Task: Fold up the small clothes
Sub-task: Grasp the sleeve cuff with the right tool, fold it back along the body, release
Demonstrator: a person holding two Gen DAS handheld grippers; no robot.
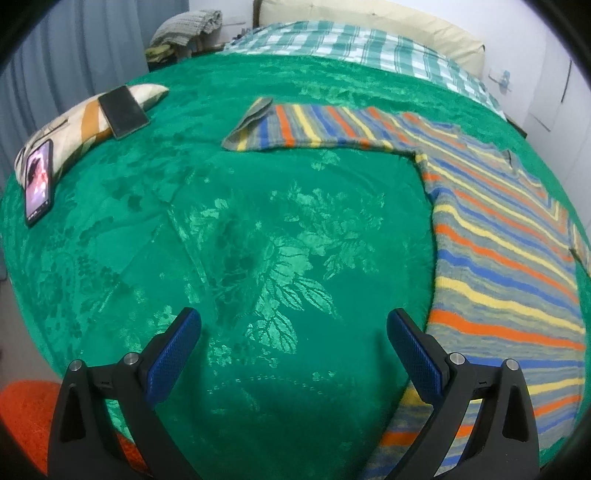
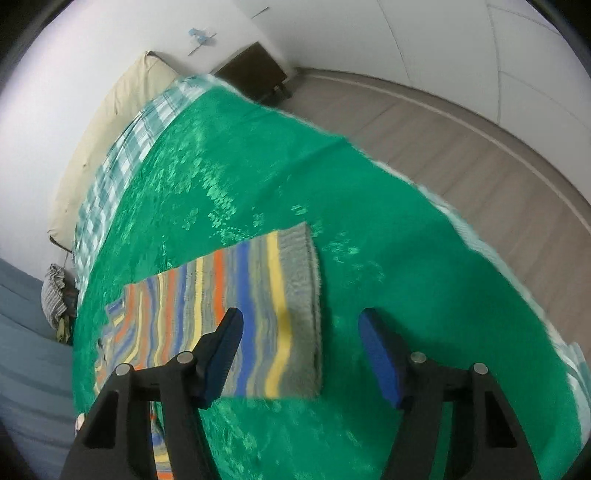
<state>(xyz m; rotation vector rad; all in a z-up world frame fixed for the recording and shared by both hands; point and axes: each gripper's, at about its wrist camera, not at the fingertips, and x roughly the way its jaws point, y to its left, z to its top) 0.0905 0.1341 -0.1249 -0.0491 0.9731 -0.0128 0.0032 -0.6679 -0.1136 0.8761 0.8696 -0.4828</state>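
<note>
A small striped sweater (image 1: 495, 236) in grey, orange, yellow and blue lies flat on the green bedspread (image 1: 240, 229), one sleeve (image 1: 295, 127) stretched out to the left. My left gripper (image 1: 293, 343) is open and empty above the bedspread, just left of the sweater's lower edge. In the right wrist view the other sleeve (image 2: 258, 314) with its grey cuff (image 2: 303, 295) lies on the bedspread (image 2: 258, 166). My right gripper (image 2: 301, 354) is open and empty, low over that cuff end.
Two phones (image 1: 123, 110) (image 1: 38, 182) rest on and beside a patterned pillow (image 1: 85, 122) at the far left. A checked sheet (image 1: 351, 48) and cream mattress edge (image 1: 369, 14) lie at the back. The bed edge and wooden floor (image 2: 443, 140) are to the right.
</note>
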